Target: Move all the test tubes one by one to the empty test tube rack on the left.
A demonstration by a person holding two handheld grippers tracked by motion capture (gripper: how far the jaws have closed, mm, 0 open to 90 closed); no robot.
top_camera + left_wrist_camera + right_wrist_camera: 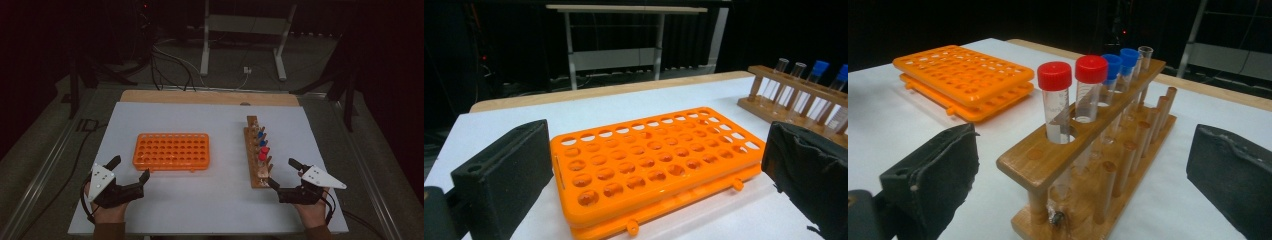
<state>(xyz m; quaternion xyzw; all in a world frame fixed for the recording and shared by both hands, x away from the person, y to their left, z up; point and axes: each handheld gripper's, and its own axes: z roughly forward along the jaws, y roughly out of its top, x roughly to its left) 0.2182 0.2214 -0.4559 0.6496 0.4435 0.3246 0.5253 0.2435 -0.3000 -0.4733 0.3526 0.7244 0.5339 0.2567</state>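
Observation:
An orange tube rack with many empty holes lies on the white table left of centre; it also appears close up as the orange rack and farther off as the orange rack. A wooden rack stands right of centre, the same wooden rack holding two red-capped tubes, two blue-capped tubes and an uncapped one. My left gripper rests open just in front of the orange rack. My right gripper is open at the wooden rack's near end, nothing between its jaws.
The white sheet covers a wooden tabletop. Beyond the far edge are a metal stand and cables on the dark floor. Metal rails run along both table sides.

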